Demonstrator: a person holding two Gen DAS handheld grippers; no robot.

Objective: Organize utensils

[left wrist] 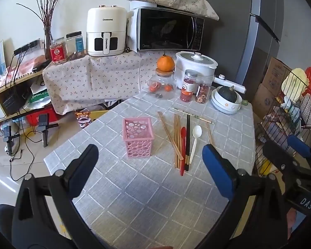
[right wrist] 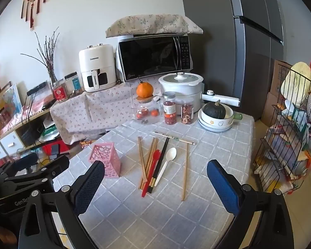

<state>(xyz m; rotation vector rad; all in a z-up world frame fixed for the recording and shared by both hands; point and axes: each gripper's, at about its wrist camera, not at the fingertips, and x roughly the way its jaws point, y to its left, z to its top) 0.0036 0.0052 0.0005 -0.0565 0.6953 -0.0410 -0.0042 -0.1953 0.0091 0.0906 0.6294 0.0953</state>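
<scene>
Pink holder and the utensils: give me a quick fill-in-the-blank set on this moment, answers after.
1. The pink holder stands upright and holds ____ utensils.
2. The red spoon lies beside a spoon coloured ____.
3. Both the left gripper and the right gripper have their jaws ____.
4. On the lid of the glass jar sits an ____.

Answers: no; white; open; orange
</scene>
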